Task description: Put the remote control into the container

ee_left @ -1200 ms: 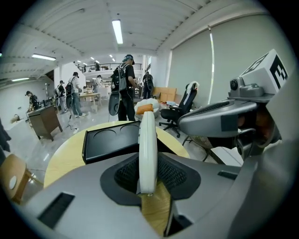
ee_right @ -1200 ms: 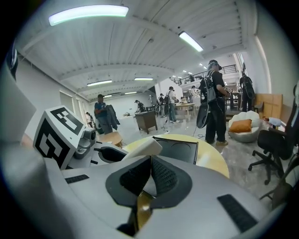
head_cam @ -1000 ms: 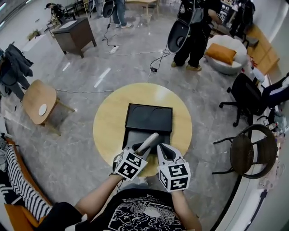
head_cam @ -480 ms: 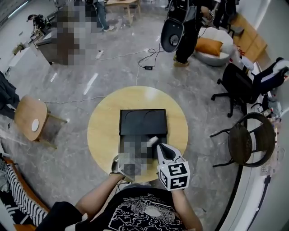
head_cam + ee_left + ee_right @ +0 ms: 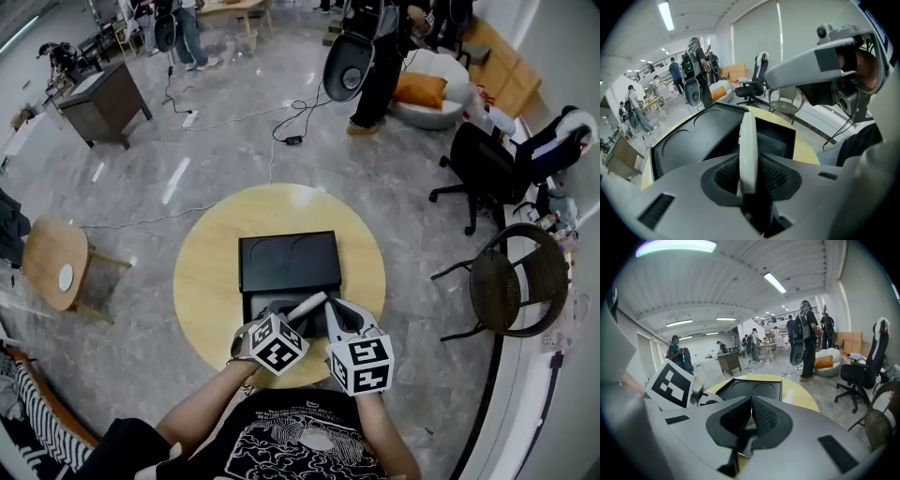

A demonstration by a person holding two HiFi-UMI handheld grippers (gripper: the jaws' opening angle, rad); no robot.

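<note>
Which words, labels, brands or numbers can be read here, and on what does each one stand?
No readable words or numbers anywhere.
On the left hand-held gripper and the right hand-held gripper, the marker cubes show only black-and-white squares, not text.
The black T-shirt: white print, too blurred to read.
The remote control: no legible label.

We are in a big open office hall: beyond the round pale wooden table [image 5: 211, 281] stand a black swivel office chair [image 5: 473, 164] and a dark brown desk [image 5: 103, 98].

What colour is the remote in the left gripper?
The remote is white, clearest in the left gripper view against the black container.
</note>
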